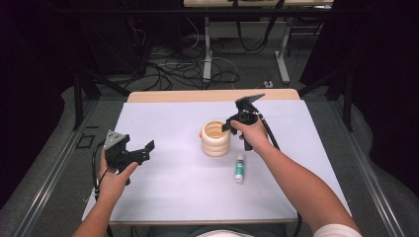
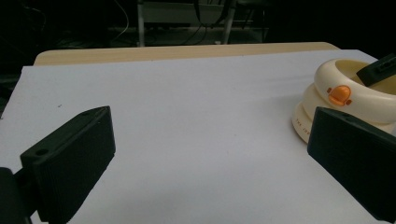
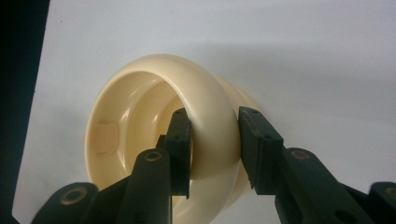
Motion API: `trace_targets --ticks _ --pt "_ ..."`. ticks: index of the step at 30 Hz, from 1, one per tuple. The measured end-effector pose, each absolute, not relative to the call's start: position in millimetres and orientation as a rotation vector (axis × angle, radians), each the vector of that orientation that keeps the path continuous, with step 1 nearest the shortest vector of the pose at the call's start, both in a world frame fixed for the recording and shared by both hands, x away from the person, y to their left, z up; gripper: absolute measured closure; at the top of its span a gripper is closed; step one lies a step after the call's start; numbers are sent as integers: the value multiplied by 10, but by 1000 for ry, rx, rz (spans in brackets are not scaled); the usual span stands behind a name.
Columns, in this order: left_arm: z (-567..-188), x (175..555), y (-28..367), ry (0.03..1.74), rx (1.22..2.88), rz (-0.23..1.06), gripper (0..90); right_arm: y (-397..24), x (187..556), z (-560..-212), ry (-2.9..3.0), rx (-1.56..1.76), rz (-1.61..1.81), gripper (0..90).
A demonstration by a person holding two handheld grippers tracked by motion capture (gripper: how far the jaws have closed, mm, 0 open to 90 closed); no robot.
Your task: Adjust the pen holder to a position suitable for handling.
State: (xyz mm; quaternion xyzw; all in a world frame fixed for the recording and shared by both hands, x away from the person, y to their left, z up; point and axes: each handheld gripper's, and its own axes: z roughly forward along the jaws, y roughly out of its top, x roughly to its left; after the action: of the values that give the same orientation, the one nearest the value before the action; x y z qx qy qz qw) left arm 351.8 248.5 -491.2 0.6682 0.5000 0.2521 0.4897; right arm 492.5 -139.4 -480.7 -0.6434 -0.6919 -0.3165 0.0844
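Observation:
A cream ribbed container (image 1: 215,139), like stacked rings, stands upright at the middle of the white table sheet (image 1: 173,177). An orange tab (image 2: 339,94) sits on its side. My right gripper (image 1: 226,126) is shut on the container's near-right rim (image 3: 212,116), one jaw inside the opening and the other outside the wall. My left gripper (image 1: 144,149) hovers over the left part of the sheet, well apart from the container (image 2: 345,100). Its jaws stand wide open with nothing between them (image 2: 210,154).
A small white tube with a green label (image 1: 239,167) lies on the sheet just in front of the container, beside my right forearm. The table's wooden far edge (image 1: 212,95) borders a dark floor with cables and table legs.

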Motion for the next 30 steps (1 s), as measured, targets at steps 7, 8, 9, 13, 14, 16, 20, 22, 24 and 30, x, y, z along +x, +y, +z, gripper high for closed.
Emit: trace_targets --ticks 7,8,9,13,14,16,20,22,24,30 --pt "-4912 3518 2483 1215 1630 609 9 -1401 4926 -4816 -2065 -1928 -939 646" --pt "-4912 3518 2483 1215 1630 609 9 -1398 4921 -4806 -2069 -1930 -933 637" --pt "-4912 3518 2483 1215 1631 609 9 -1393 4915 -4798 -2065 -1934 -933 628" --pt "-4912 3517 2479 1213 1631 609 9 -1393 4906 -4789 -2085 -1917 -966 598" --pt "-4911 3516 2480 1215 1630 608 9 -1392 4899 -4786 -2098 -1919 -978 589" --pt "-4912 3517 2483 1215 1630 608 9 -1398 4875 -4741 -2121 -1924 -992 552" --pt "-4914 3519 2484 1214 1628 610 9 -1412 4853 -4701 -2130 -1937 -999 520" --pt "-4912 3518 2482 1214 1630 608 9 -1425 4842 -4689 -2144 -1933 -1007 505" --pt "-4913 3518 2479 1216 1629 607 10 -1429 4824 -4671 -2155 -1942 -1008 477" --pt "-4913 3517 2478 1213 1631 608 9 -1415 4745 -4613 -2212 -1934 -1003 401"
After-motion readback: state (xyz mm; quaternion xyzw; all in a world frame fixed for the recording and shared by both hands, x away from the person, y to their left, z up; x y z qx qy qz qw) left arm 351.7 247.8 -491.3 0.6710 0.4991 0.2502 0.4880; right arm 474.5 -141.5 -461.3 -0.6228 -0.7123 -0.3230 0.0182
